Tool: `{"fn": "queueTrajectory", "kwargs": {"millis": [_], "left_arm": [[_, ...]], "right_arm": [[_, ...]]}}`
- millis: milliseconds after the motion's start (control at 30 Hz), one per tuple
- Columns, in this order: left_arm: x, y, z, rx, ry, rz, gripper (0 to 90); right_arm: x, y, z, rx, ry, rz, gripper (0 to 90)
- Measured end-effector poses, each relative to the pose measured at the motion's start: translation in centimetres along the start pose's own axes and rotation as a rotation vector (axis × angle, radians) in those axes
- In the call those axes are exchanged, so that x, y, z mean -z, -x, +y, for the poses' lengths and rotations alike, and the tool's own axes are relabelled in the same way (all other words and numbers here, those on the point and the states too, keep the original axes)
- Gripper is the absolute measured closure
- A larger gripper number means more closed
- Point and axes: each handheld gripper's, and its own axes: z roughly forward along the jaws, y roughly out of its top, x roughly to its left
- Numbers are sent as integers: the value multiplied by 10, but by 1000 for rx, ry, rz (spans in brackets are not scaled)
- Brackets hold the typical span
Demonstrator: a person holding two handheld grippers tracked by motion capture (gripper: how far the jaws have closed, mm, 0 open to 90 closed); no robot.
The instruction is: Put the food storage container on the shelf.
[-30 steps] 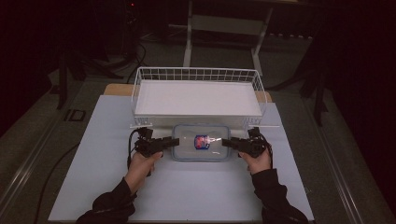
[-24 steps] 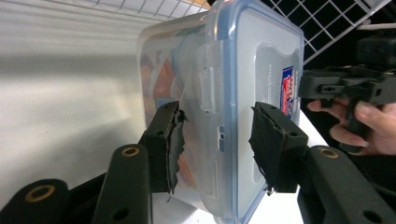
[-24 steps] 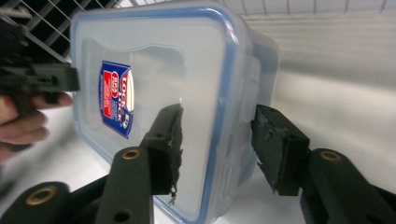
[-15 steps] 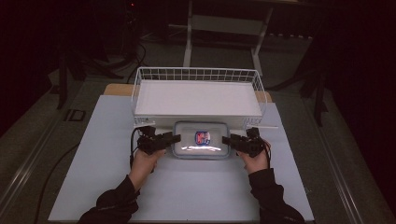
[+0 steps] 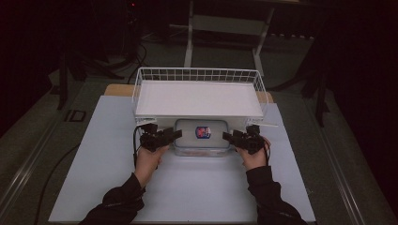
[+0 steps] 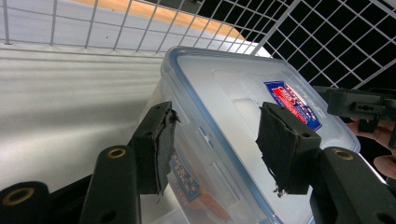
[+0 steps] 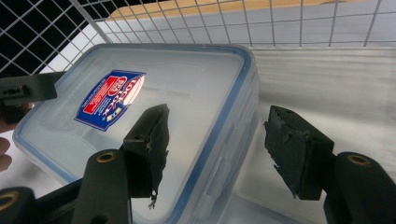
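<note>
A clear plastic lidded box [image 5: 202, 143] with a blue rim and a red-and-blue label [image 5: 202, 131] lies flat on the white mat, right in front of the wire basket. My left gripper [image 5: 174, 134] straddles its left end and my right gripper [image 5: 226, 137] its right end. In the left gripper view the box [image 6: 243, 102] sits between the jaws of that gripper [image 6: 215, 116], one pad by the side wall and one over the lid, with gaps showing. The right gripper view shows the same around the box [image 7: 177, 88] for its gripper [image 7: 218, 116]. Both pairs of jaws have just been opening.
A white wire basket [image 5: 197, 70] with a white floor stands directly behind the box, its front wall close to both grippers. The white mat [image 5: 197, 187] stretches toward the person. Dark floor, cables and a stand lie beyond the table.
The box has shifted slightly toward the basket and come to rest flat on the mat. Both grippers' jaws have widened off it; the hands have barely moved.
</note>
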Motion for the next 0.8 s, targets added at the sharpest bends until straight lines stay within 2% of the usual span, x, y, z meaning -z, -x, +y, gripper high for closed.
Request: {"fn": "queueTrajectory", "kwargs": {"millis": [67,167,233,400,467,500,600,667,733,767,800], "left_arm": [[3,1,-1,-15,-4,4,428],[8,3,-1,-17,0,15,410],[13,5,-1,-17,0,5,410],[26,14,0,-38,-10,-16,384],[36,19,-1,-69,-18,-22,383],[36,19,-1,-69,-18,-22,383],[47,22,-5,-68,-23,-44,383],[51,23,-6,-73,-23,-52,383],[55,24,-8,-74,-31,-67,346],[58,25,-10,-82,-39,-83,346],[60,25,-12,-99,-46,-102,341]], "right_arm": [[1,-1,-1,33,13,-1,398],[6,-2,-3,21,21,10,394],[8,-2,-4,20,25,15,393],[24,-12,-8,40,35,45,398],[30,-18,-10,55,36,56,403],[32,-21,-11,64,37,68,405],[40,-32,-14,92,51,88,413],[41,-34,-15,98,54,95,419],[46,-44,-20,110,58,116,464],[46,-44,-20,110,58,116,464],[46,-50,-24,119,57,115,511]]}}
